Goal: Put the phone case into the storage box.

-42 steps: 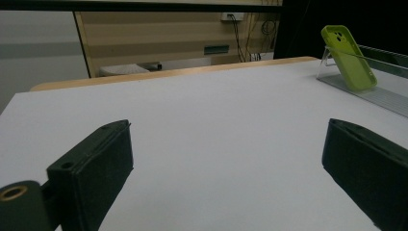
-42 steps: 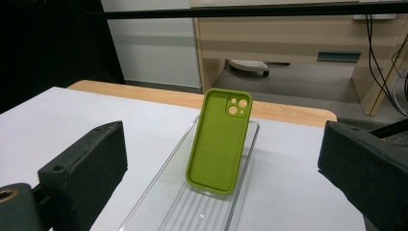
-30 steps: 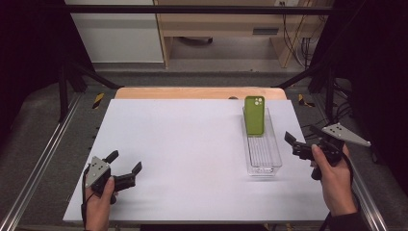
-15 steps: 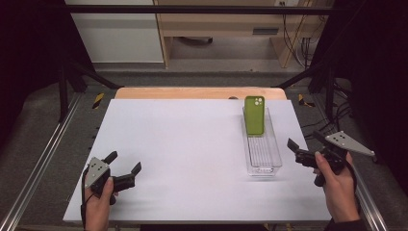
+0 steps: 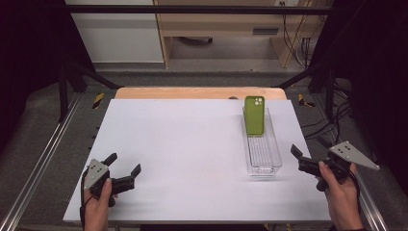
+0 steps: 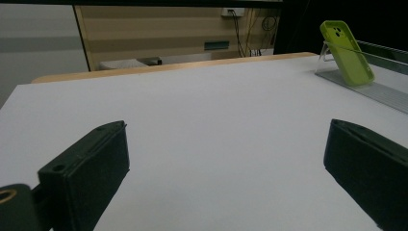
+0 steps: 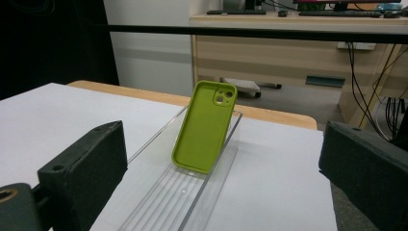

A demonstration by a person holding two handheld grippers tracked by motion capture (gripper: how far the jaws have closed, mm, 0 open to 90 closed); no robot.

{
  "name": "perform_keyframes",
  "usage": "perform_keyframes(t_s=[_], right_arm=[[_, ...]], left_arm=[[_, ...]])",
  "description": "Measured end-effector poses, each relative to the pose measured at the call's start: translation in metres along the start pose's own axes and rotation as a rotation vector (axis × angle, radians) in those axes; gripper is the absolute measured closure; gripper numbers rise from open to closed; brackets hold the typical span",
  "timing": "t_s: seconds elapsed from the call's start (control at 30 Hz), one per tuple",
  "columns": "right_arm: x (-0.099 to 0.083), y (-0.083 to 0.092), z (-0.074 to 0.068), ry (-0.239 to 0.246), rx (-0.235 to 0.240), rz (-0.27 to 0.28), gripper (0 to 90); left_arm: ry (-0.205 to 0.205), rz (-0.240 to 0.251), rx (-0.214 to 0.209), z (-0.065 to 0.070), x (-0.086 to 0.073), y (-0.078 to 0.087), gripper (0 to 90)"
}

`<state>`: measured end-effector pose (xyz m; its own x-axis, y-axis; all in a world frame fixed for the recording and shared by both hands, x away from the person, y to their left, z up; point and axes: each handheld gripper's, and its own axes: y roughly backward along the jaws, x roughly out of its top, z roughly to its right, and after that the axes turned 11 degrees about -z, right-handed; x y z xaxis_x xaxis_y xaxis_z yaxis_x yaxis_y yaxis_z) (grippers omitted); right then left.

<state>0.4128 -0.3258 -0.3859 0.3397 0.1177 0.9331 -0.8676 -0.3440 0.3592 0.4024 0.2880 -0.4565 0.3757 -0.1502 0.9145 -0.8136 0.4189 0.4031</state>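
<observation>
Phone case of lime-green soft-looking plastic (image 5: 254, 115), inner side up, leans tilted in the far end of a narrow clear ribbed plastic tray (image 5: 262, 155), its top edge against the tray's far wall and its bottom edge on the ribbed floor. Tray sits on the right half of a white tabletop (image 5: 192, 144). Case reads as light, thin and somewhat flexible; likely to bend if pinched across its open face, and its smooth skin may slip a little. Best hold, by my judgement, is across the two long side edges near mid-height, or on the raised top edge by the camera cut-out, which stands free above the tray rim. Tray itself looks light and could slide if the case drags on it. Right gripper (image 5: 310, 155) is released, jaws spread wide and empty, held off the table's right edge, near the tray's near end; the case lies ahead of it and to its left, well apart. Left gripper (image 5: 124, 168) is likewise released and empty, low over the near-left corner of the tabletop, far from the case, which lies off at its upper right.
</observation>
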Motion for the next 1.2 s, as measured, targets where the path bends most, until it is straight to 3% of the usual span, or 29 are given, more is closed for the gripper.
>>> perform_keyframes(t_s=[0.53, 1.2], right_arm=[[-0.027, 0.007, 0.006, 0.013, -0.017, 0.049, 2.5], [-0.055, 0.001, -0.002, 0.040, 0.004, 0.075, 2.3]], left_arm=[[-0.005, 0.013, 0.004, -0.001, -0.002, 0.004, 1.7], [-0.012, 0.018, -0.001, 0.000, -0.002, 0.003, 1.7]])
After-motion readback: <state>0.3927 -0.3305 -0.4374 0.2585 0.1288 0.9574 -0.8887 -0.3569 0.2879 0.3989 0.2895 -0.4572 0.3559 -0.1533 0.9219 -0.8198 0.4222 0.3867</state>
